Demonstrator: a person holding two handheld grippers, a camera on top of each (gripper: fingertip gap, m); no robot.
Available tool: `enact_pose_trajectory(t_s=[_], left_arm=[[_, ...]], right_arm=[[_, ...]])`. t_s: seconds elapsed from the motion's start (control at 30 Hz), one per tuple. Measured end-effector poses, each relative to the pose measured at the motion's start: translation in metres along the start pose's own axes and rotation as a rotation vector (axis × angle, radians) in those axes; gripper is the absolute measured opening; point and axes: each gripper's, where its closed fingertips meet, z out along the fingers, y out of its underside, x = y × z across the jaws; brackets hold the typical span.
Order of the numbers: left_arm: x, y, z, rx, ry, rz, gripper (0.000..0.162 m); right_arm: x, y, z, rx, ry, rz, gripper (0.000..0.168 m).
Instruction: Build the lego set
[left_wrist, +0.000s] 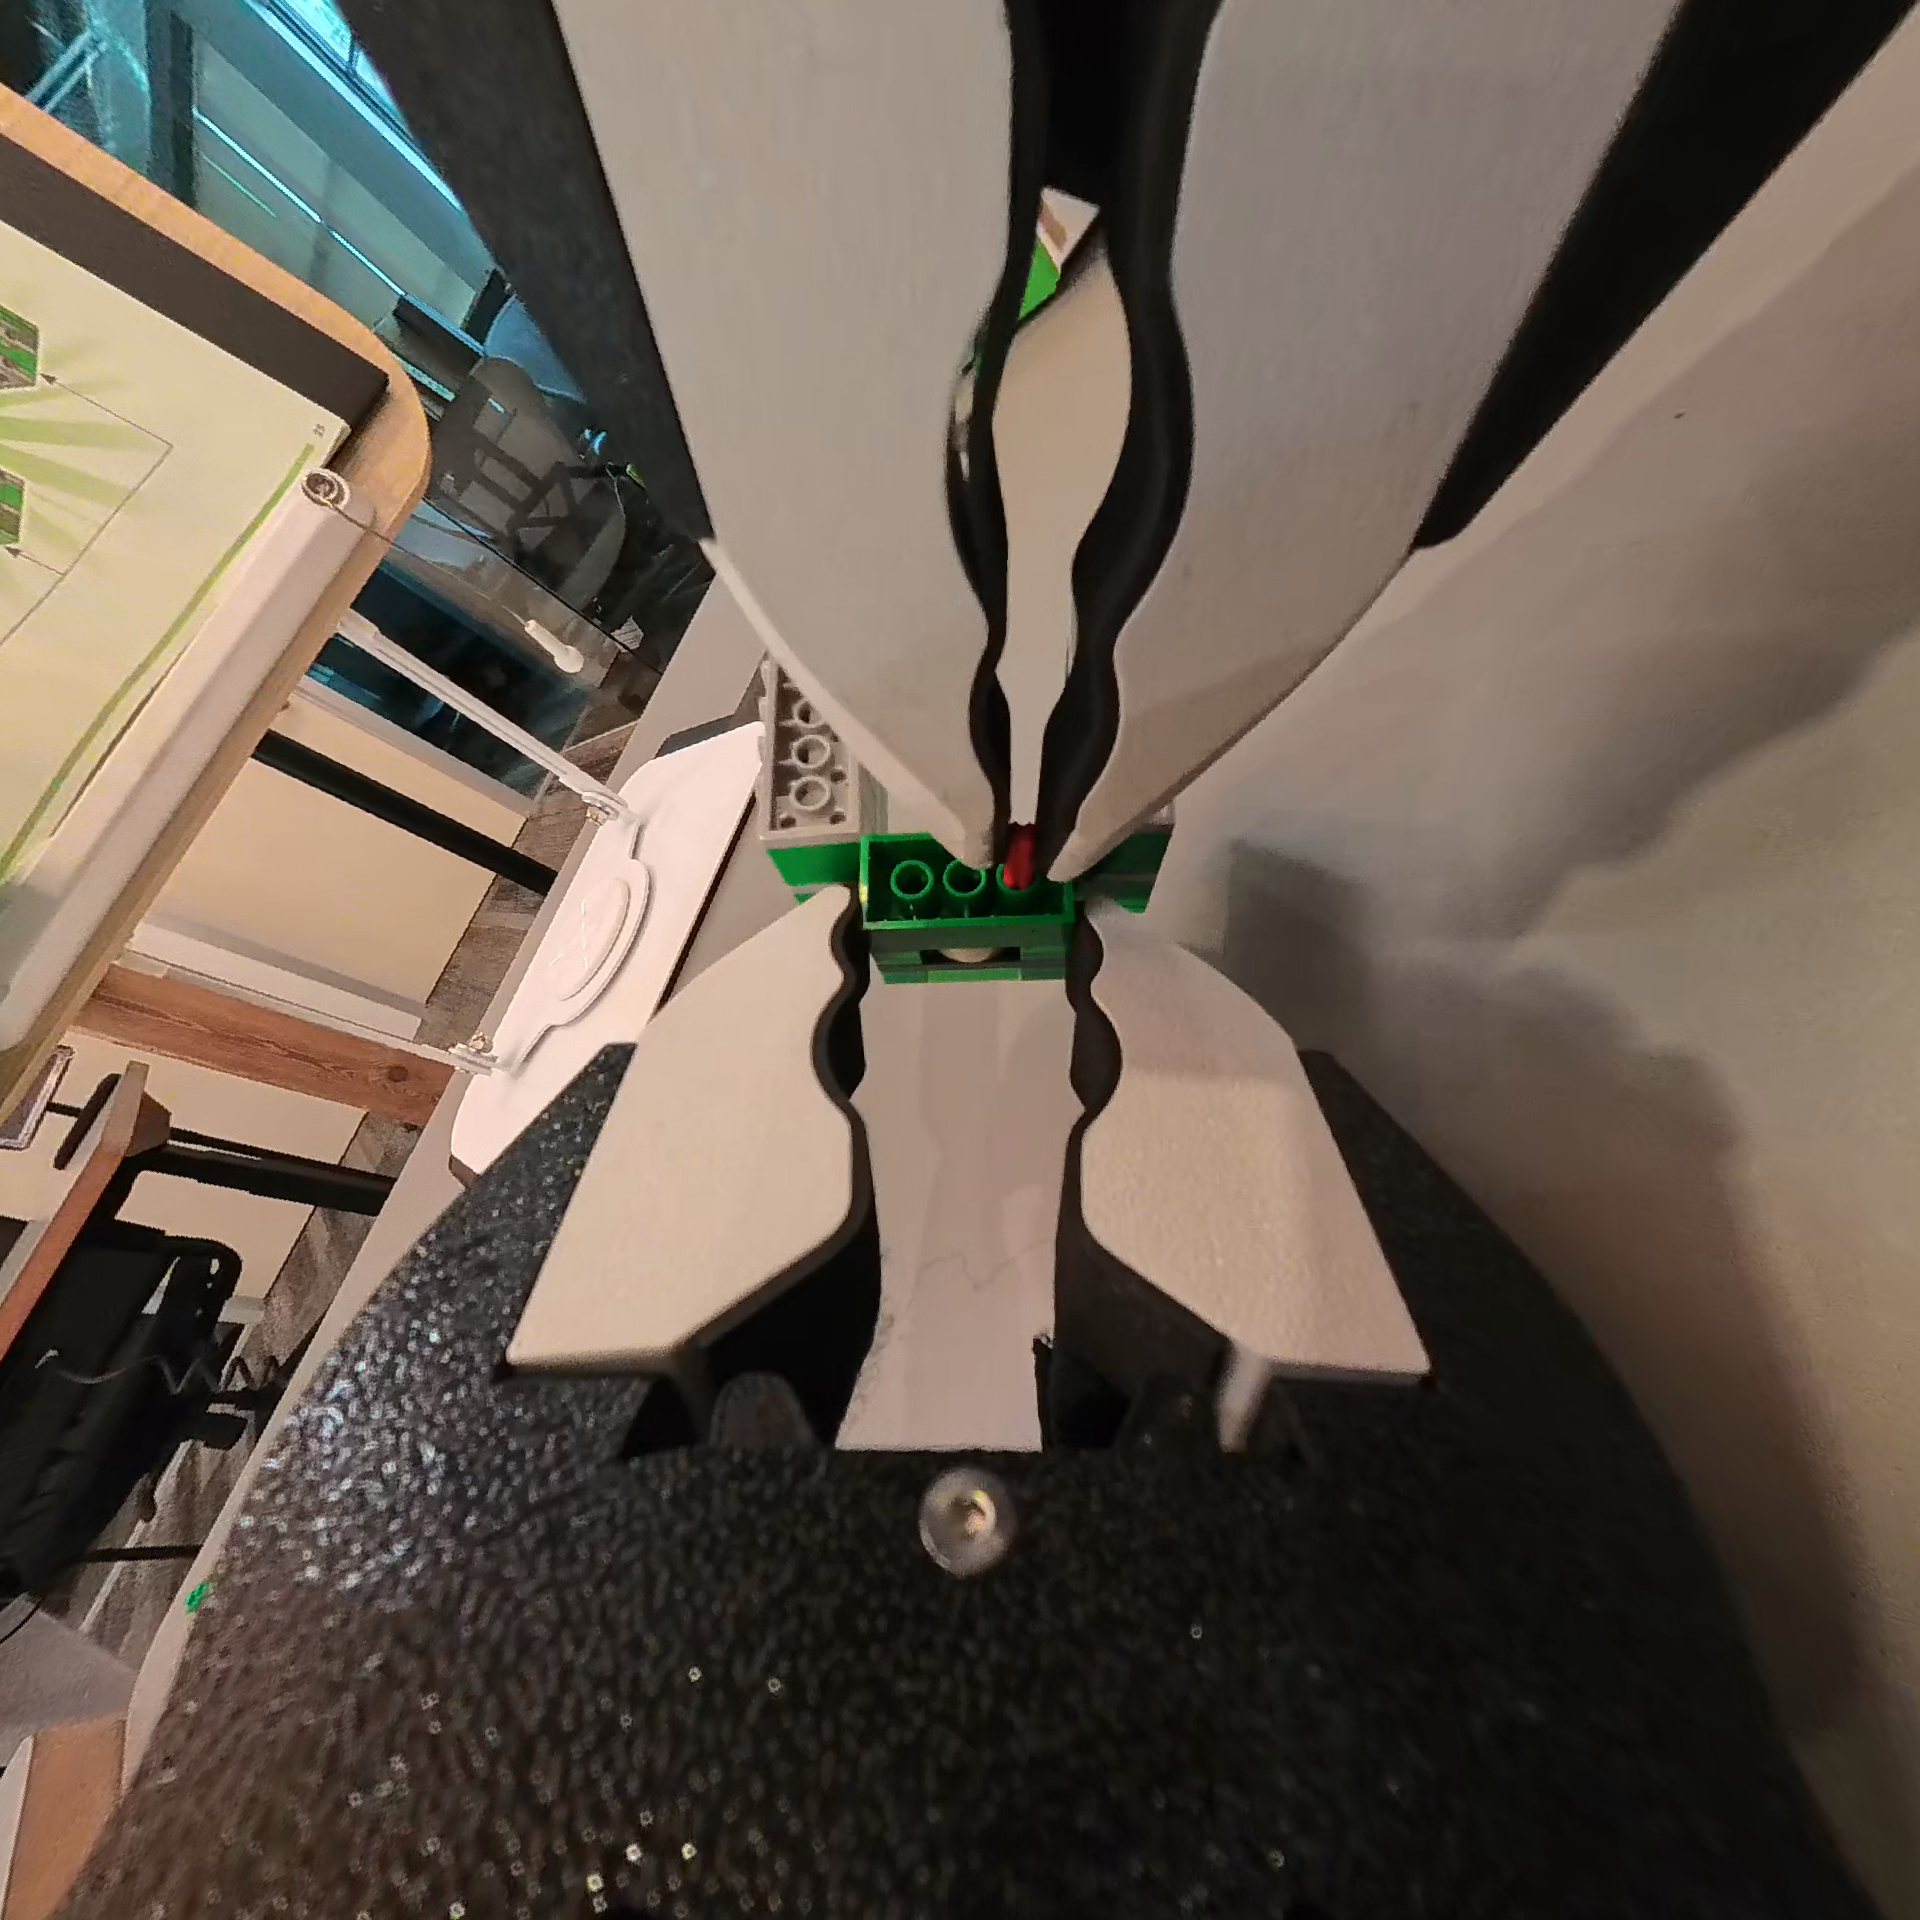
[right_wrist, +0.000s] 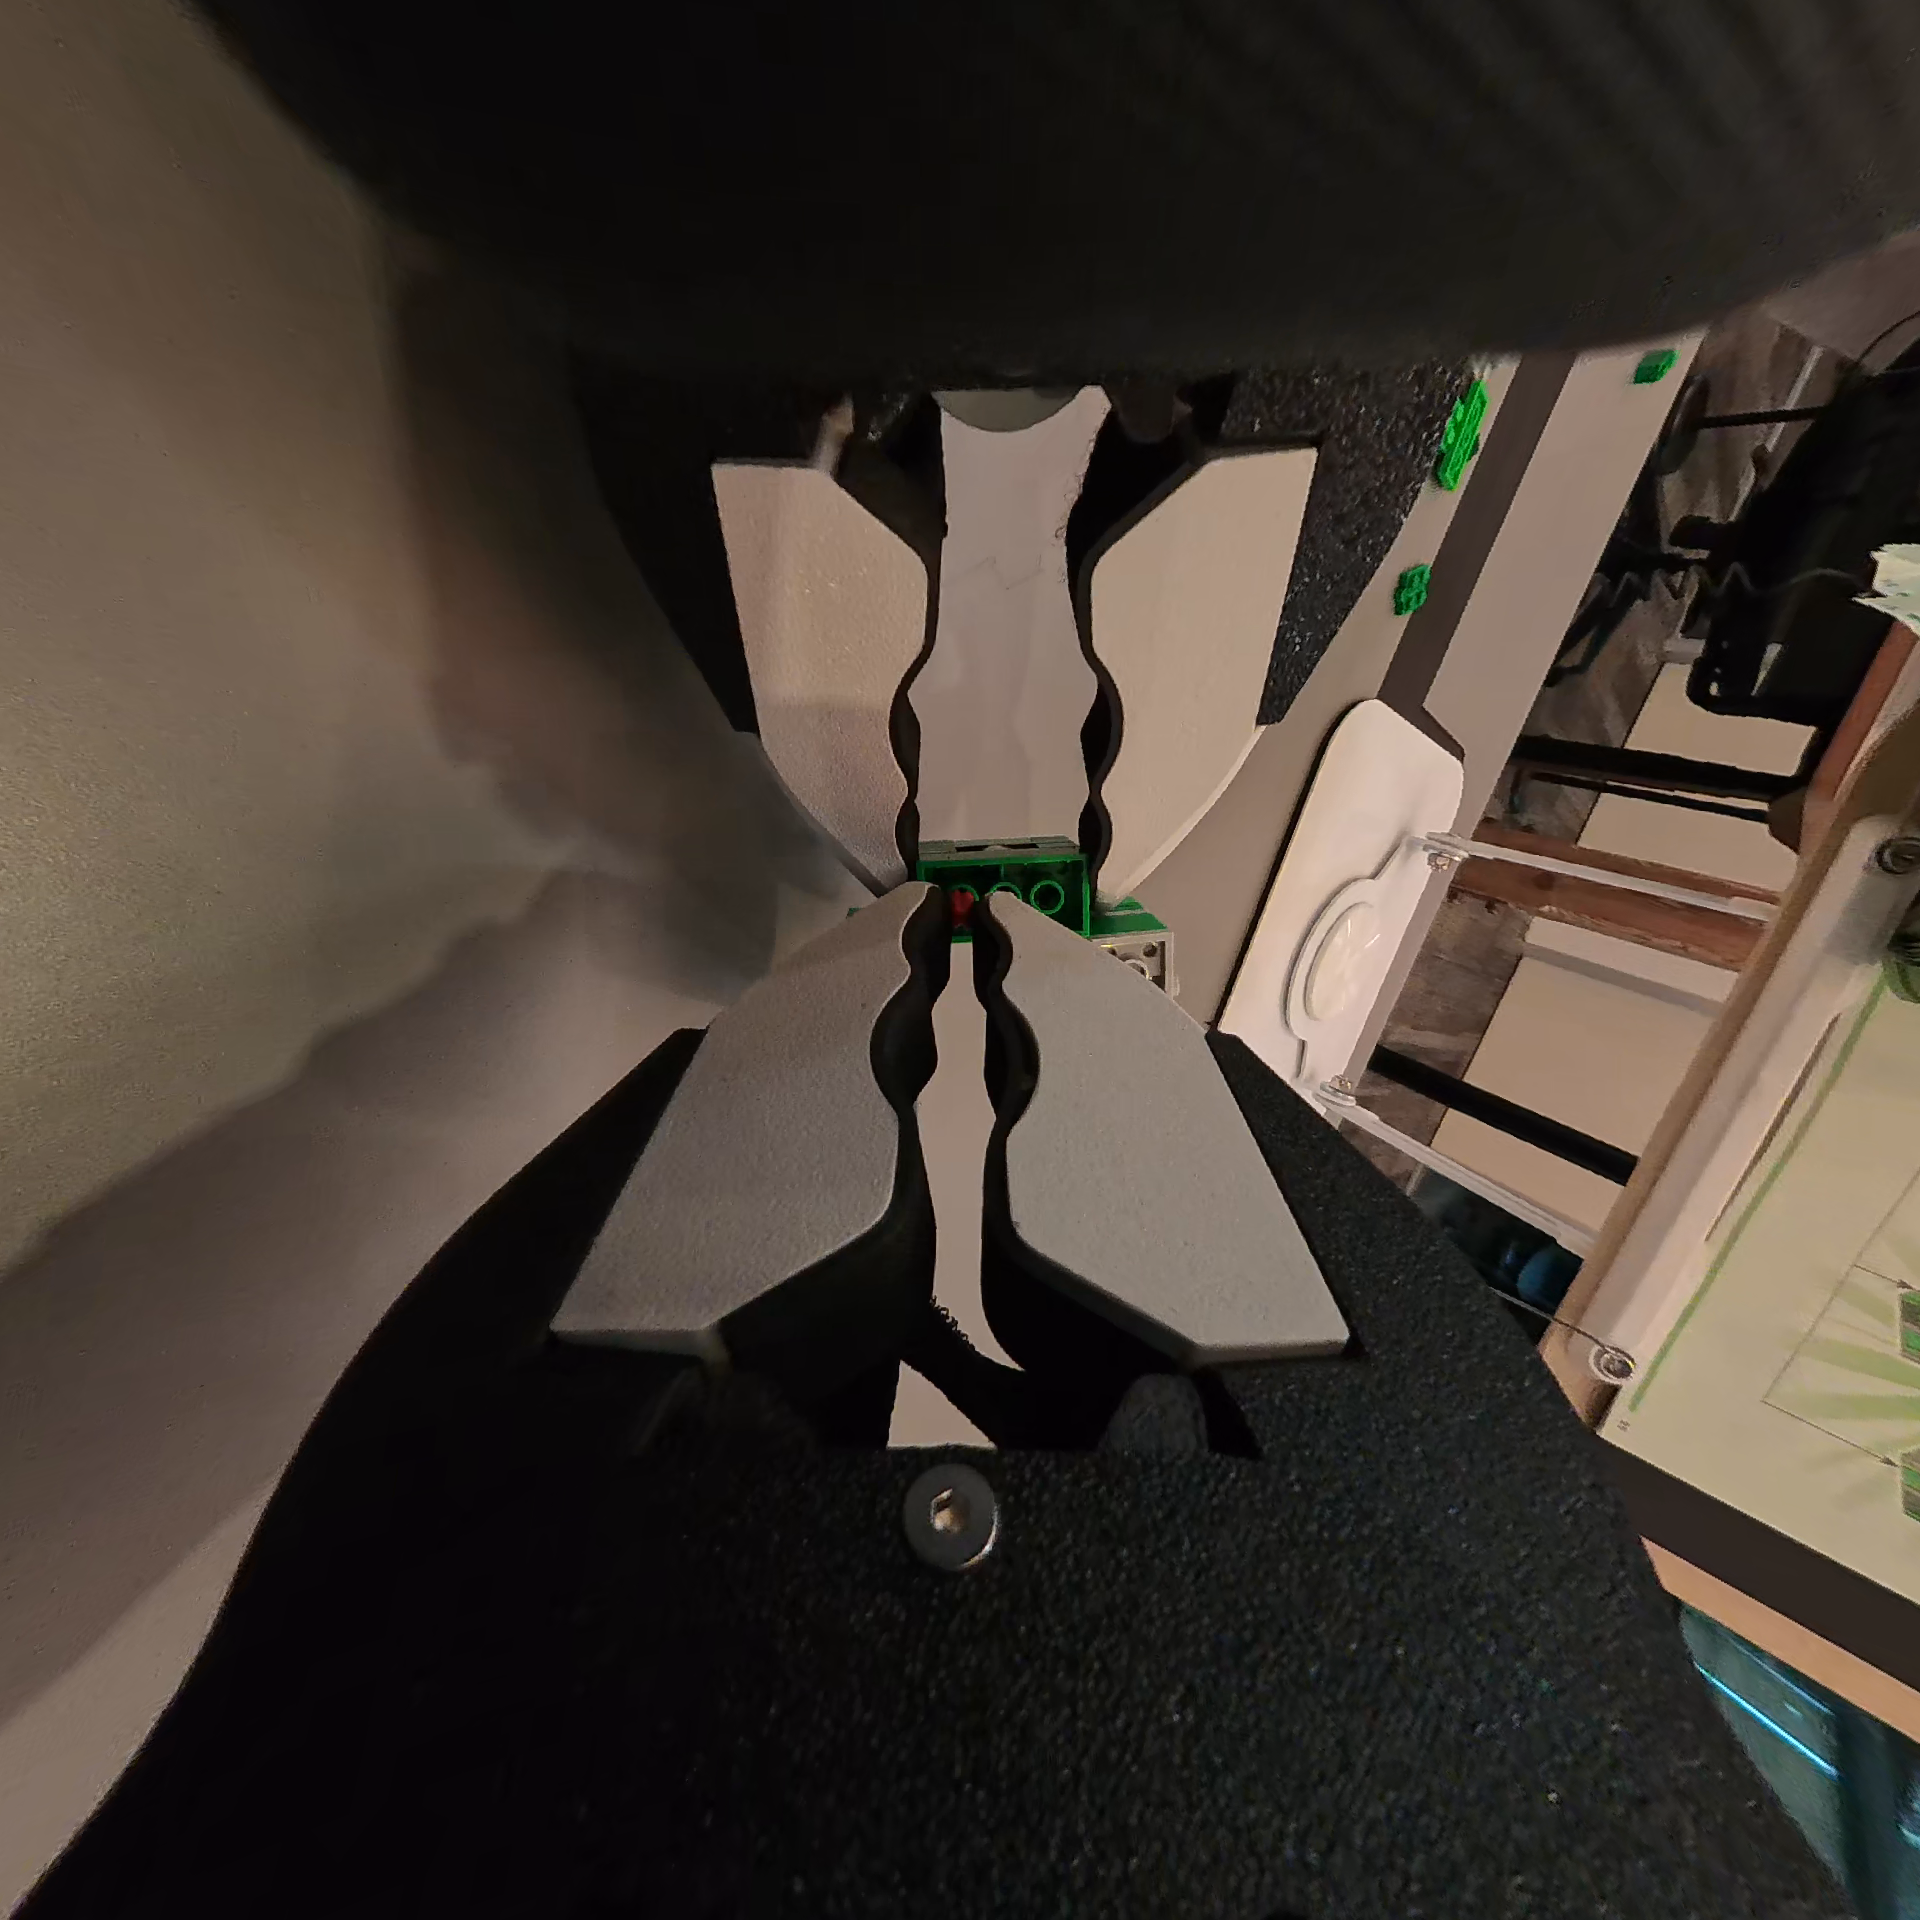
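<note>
My left gripper (left_wrist: 966, 940) is shut on a green lego assembly (left_wrist: 914, 881), one finger on each side. The assembly's hollow underside with three tubes faces the right gripper. A grey studded brick (left_wrist: 810, 758) is attached at its far left. My right gripper (right_wrist: 961, 925) comes from the opposite side and is shut on a small red piece (right_wrist: 961, 906). It holds the piece at the end tube of the green assembly (right_wrist: 1029, 894). In the left wrist view the right gripper (left_wrist: 1023, 836) reaches down from the top with the red piece (left_wrist: 1020, 854) at its tips.
An open instruction booklet (left_wrist: 104, 468) rests on a clear stand on a wooden shelf; it also shows in the right wrist view (right_wrist: 1818, 1299). A white tray (right_wrist: 1351, 883) lies near the table edge. Loose green pieces (right_wrist: 1460, 431) lie on the white table. Less than 4 cm separates the two grippers' tips.
</note>
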Motion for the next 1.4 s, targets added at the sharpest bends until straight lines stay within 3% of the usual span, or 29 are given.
enact_pose_trajectory(t_s=[0.03,1.1,1.4], left_arm=[[0.0000,0.0002,0.0001,-0.001,0.000,0.000,0.036],[-0.0019,-0.0058,-0.0033,0.018,-0.017,0.006,0.036],[-0.0017,-0.0035,-0.0025,-0.008,-0.035,0.047,0.036]], right_arm=[[-0.0001,0.0001,0.0002,0.001,0.000,0.001,0.004],[0.0001,-0.0044,-0.0039,0.019,0.012,-0.013,0.004],[-0.0010,-0.0038,-0.0010,-0.060,0.037,-0.103,0.004]])
